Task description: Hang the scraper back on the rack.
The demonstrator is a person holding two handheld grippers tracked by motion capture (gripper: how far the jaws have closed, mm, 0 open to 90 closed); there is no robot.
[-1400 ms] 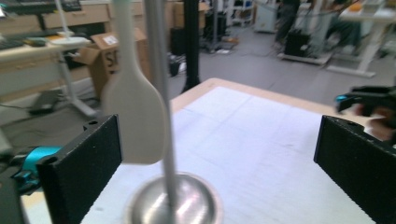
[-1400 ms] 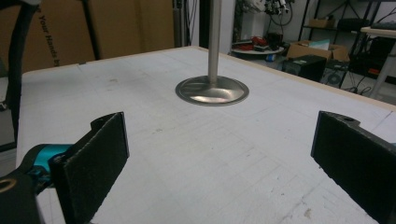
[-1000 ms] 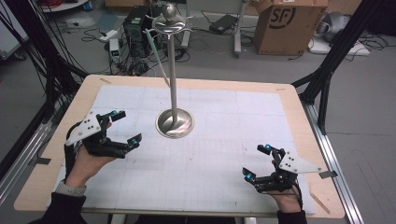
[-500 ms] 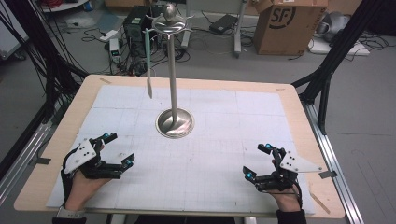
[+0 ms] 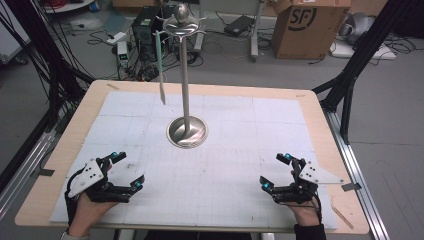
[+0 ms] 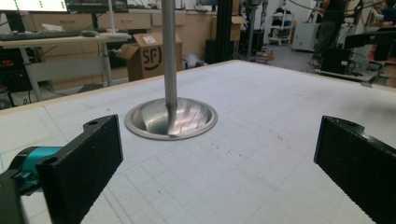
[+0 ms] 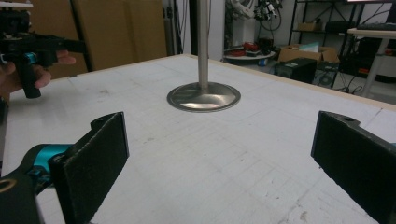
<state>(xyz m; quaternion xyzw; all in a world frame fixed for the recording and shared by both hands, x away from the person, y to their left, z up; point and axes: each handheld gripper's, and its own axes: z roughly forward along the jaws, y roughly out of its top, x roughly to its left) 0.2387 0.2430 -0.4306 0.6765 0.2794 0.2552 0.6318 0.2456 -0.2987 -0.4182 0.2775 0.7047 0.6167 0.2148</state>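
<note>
A metal stand with a round base (image 5: 187, 132) and a tall pole rises at the middle of the table. Its top (image 5: 181, 17) has small hooked arms. From the left arm hangs a slim long utensil (image 5: 160, 70), apart from the pole. My left gripper (image 5: 129, 170) rests open near the front left, nothing between its jaws. My right gripper (image 5: 275, 171) rests open near the front right, also holding nothing. The left gripper view has the stand base (image 6: 171, 119) ahead of my open left gripper (image 6: 217, 140). The right gripper view has the base (image 7: 204, 97) beyond my open right gripper (image 7: 219, 140).
A white gridded mat (image 5: 235, 165) covers the wooden table (image 5: 327, 150). The other hand with its gripper (image 7: 28, 44) is at the far left of the right gripper view. Black frame posts (image 5: 350, 75), cables and a cardboard box (image 5: 300, 20) stand beyond the table.
My left gripper has drawn back from beside the stand toward the near left edge of the table. The right gripper has stayed where it was.
</note>
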